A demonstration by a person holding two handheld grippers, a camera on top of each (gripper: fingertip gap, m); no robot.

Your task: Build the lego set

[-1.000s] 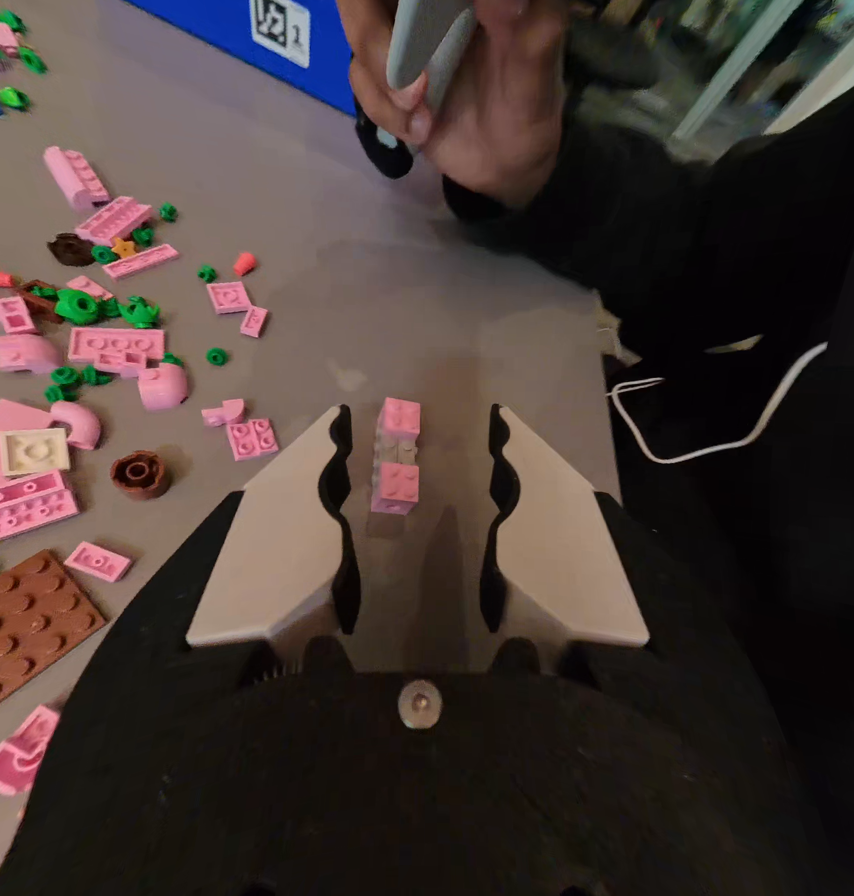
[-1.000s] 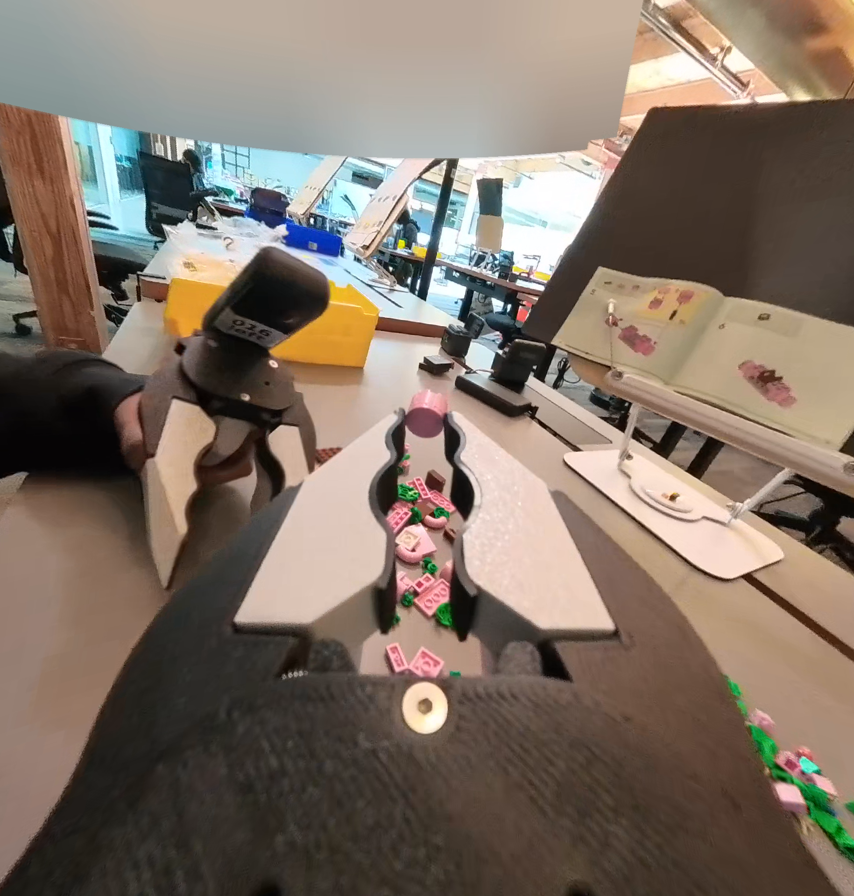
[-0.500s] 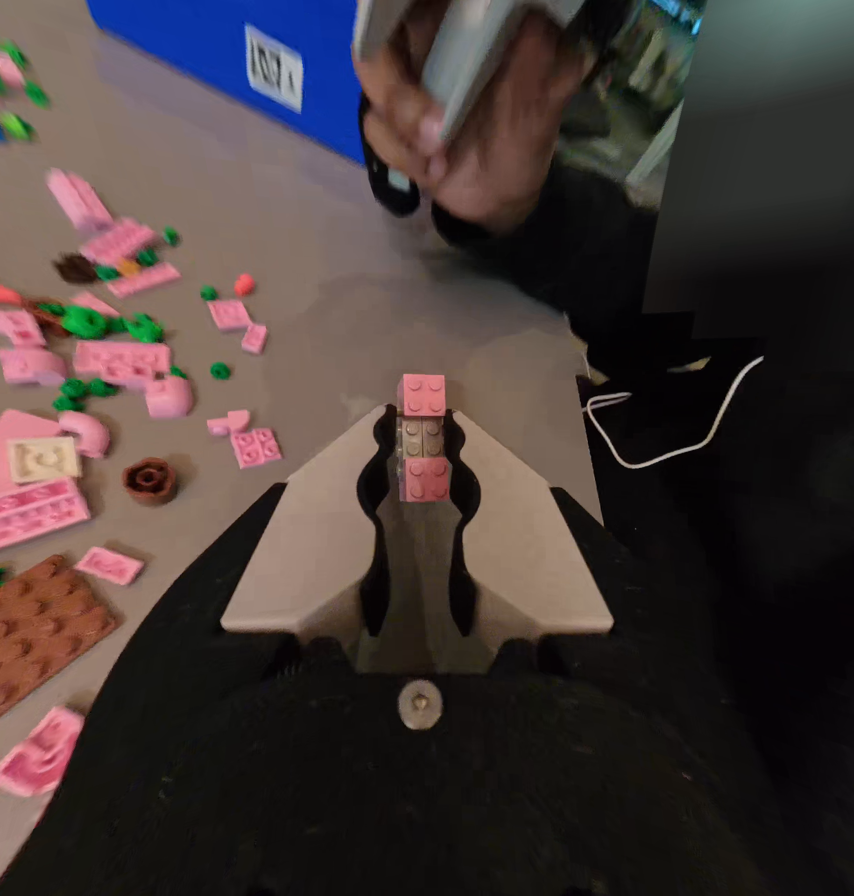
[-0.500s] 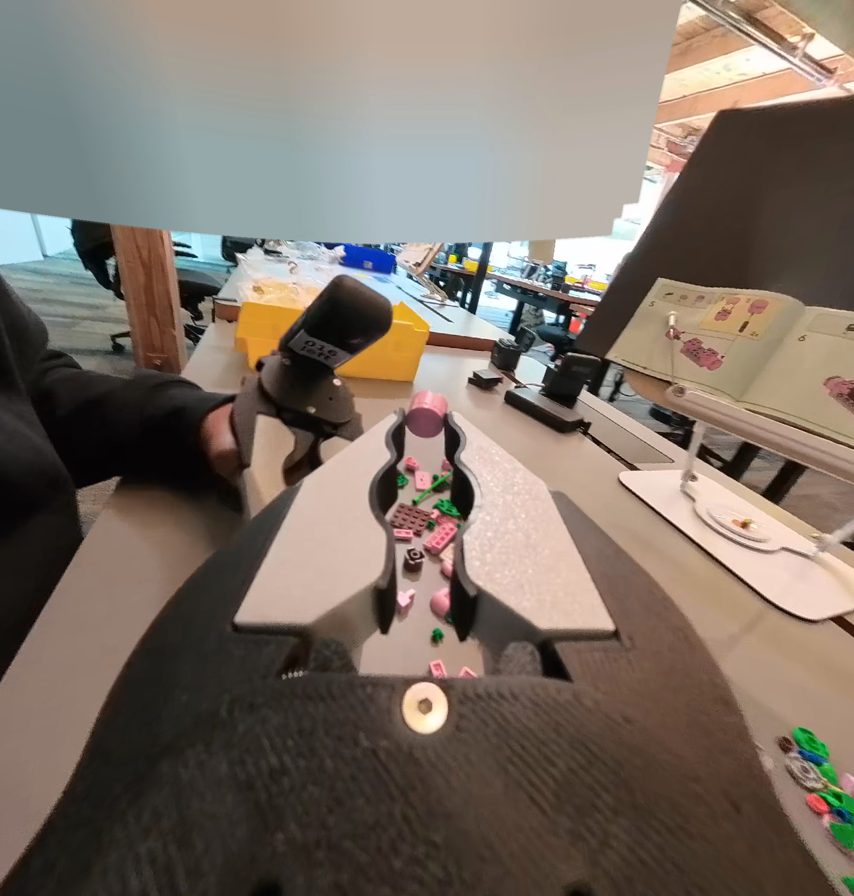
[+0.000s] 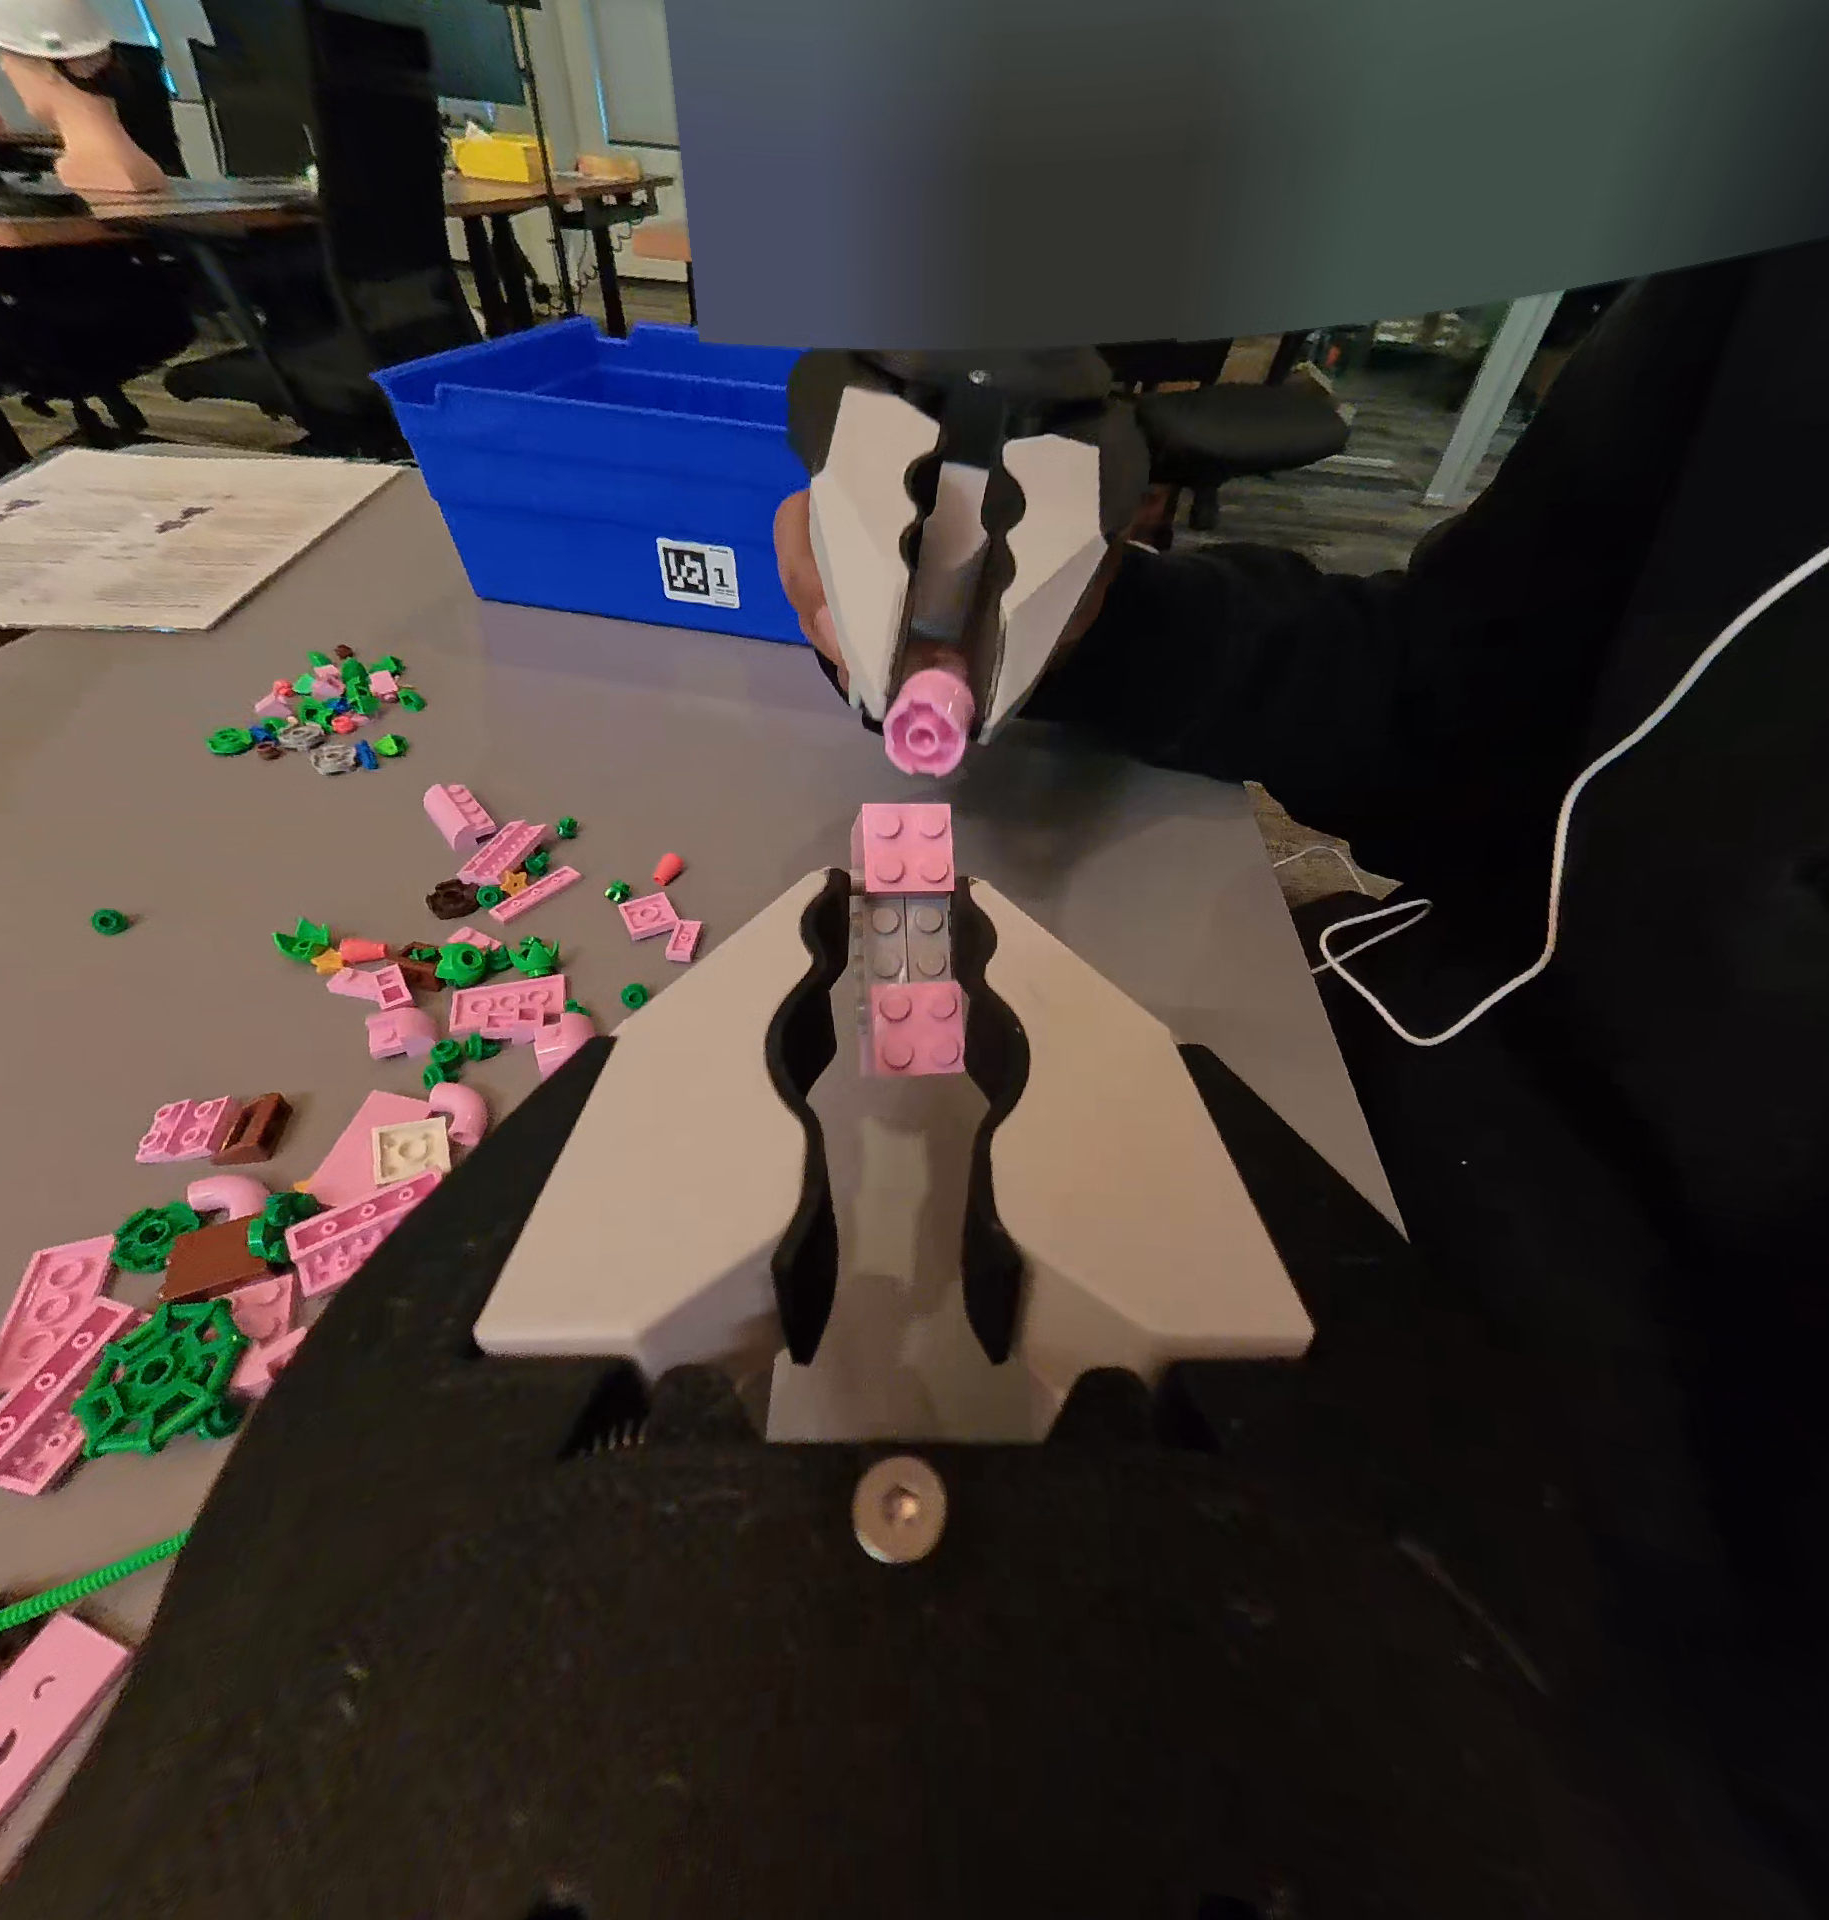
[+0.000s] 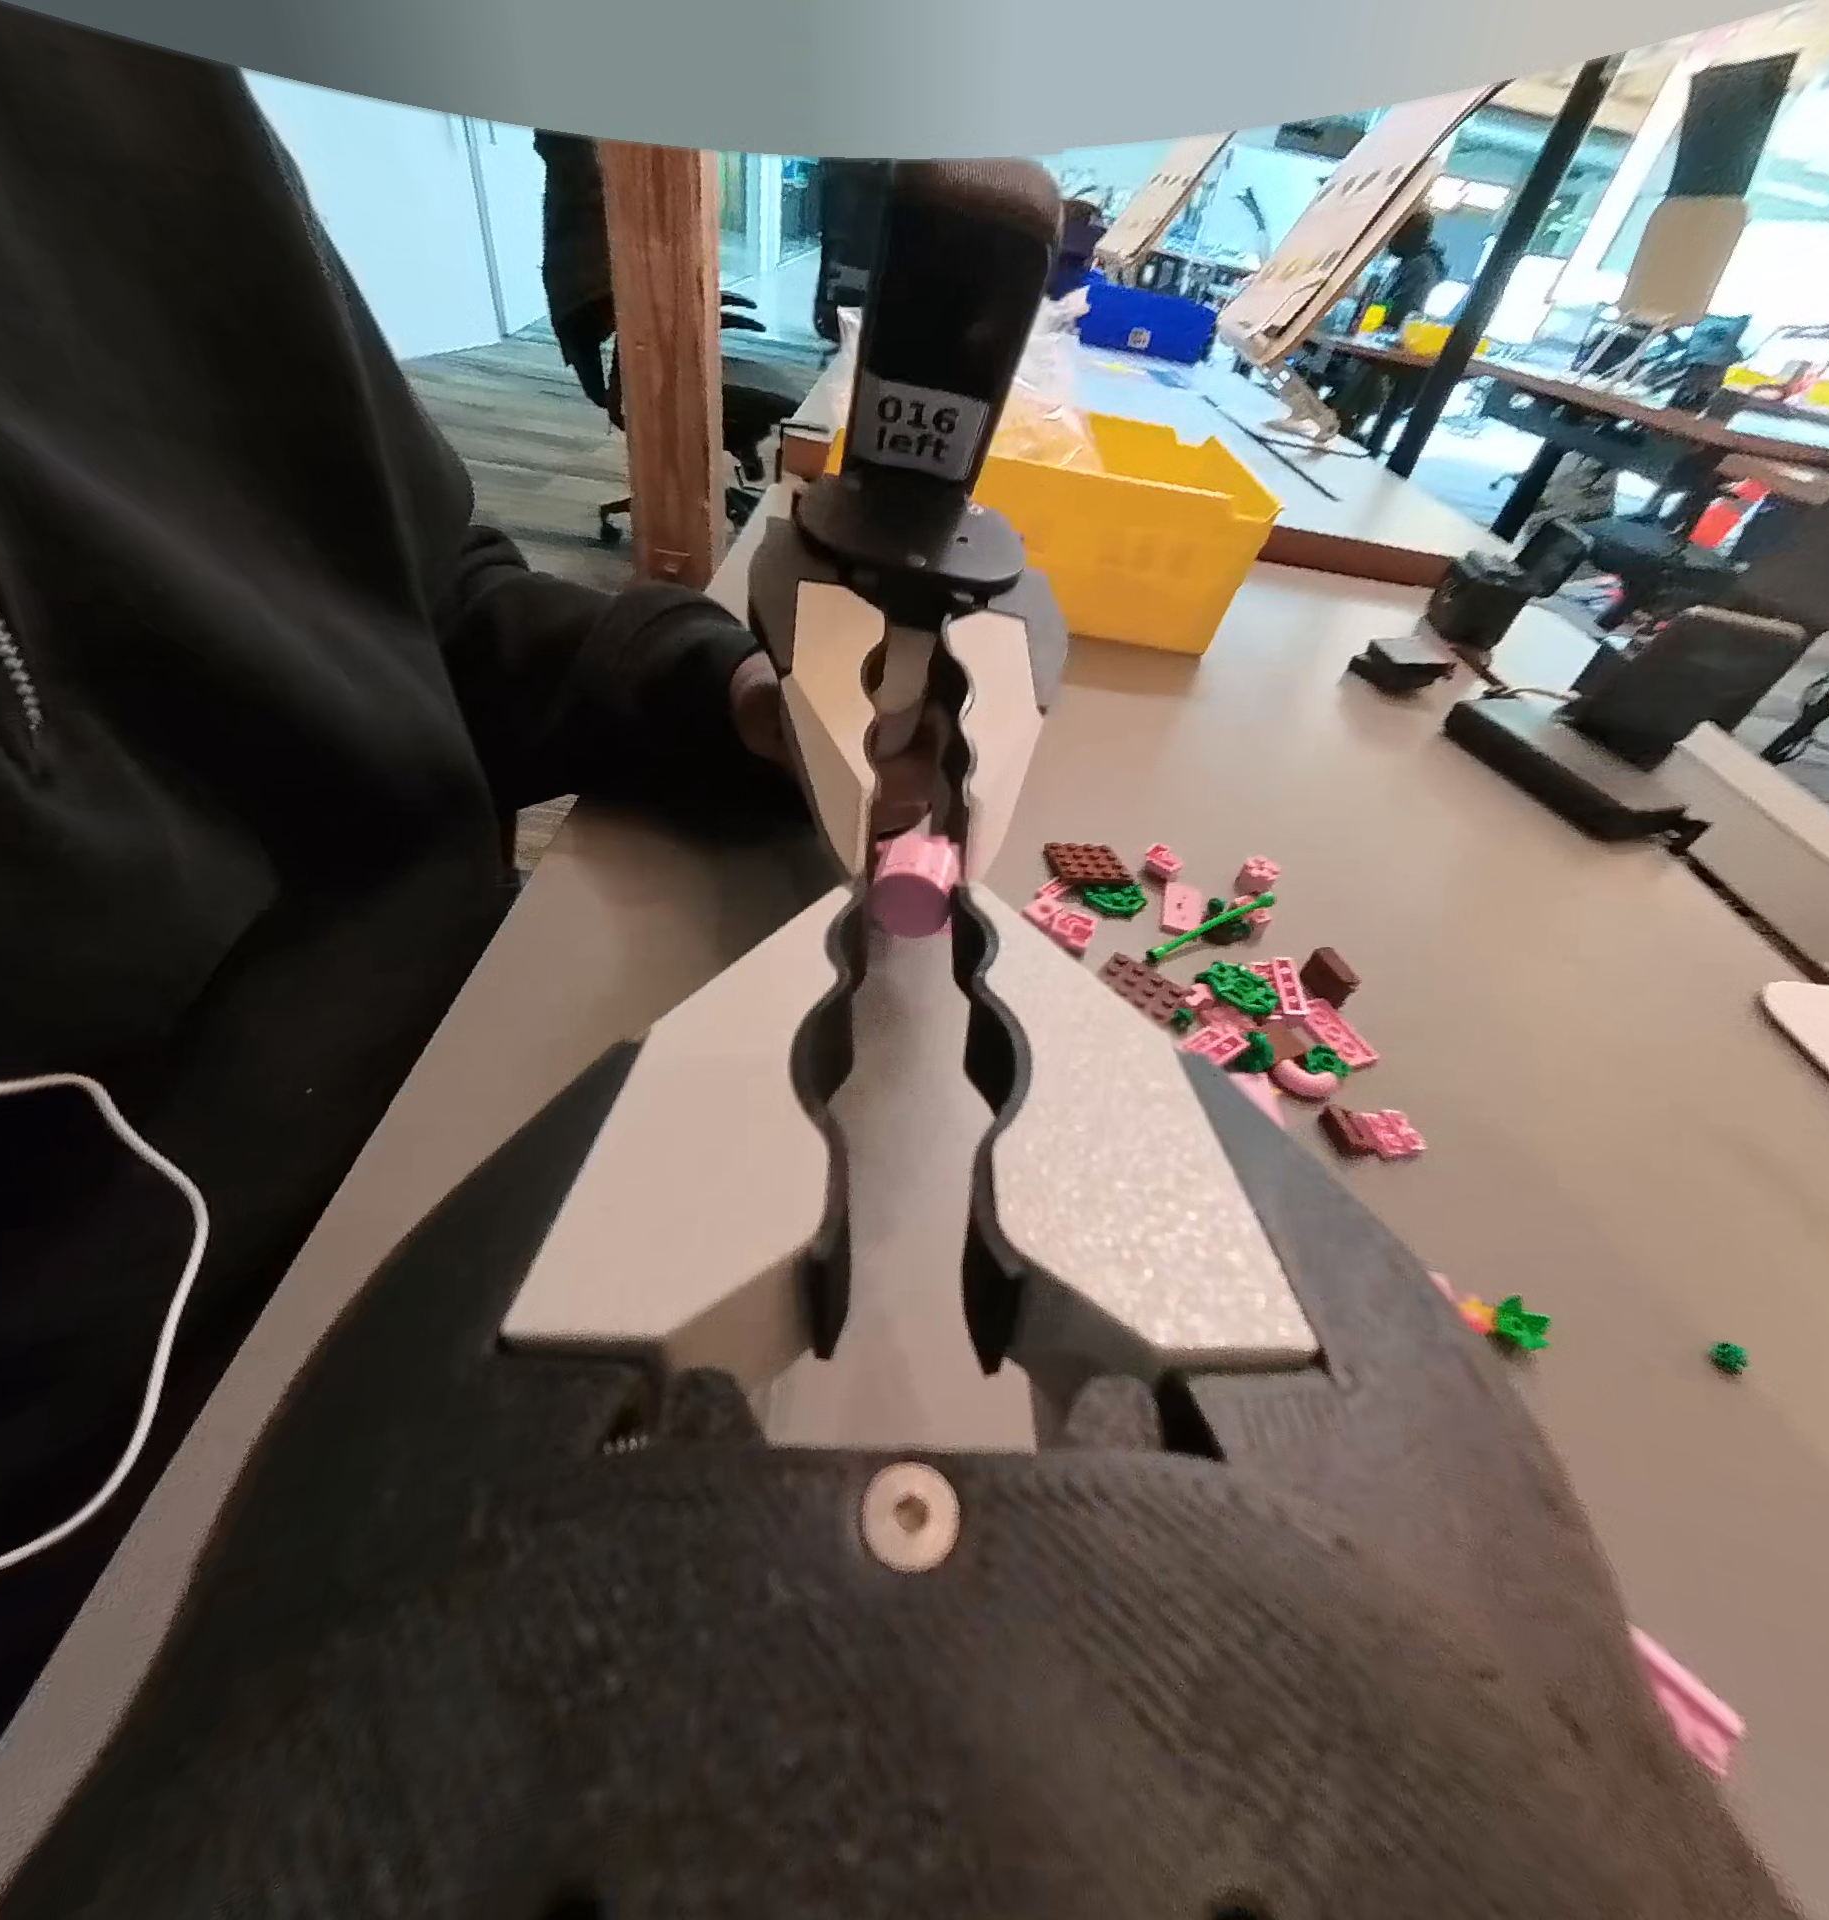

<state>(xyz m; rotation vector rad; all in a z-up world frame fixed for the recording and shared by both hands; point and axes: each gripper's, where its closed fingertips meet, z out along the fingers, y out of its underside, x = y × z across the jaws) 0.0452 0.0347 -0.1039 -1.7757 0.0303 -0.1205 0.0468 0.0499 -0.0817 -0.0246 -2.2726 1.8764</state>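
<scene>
Fingers (image 5: pixel 785 997) of the left gripper (image 5: pixel 902 914) are pinching the pink-and-grey brick stack (image 5: pixel 908 940), lifted off the grey table (image 5: pixel 1097 883) since a second ago. Right gripper (image 5: pixel 949 717) is clamping a round pink stud piece (image 5: pixel 925 727) just beyond the stack's far end, a narrow gap between them, near the table's edge.

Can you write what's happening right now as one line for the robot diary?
left gripper: shut on pink-and-grey brick assembly | right gripper: shut on pink round brick | round brick near assembly's far end, not joined
</scene>
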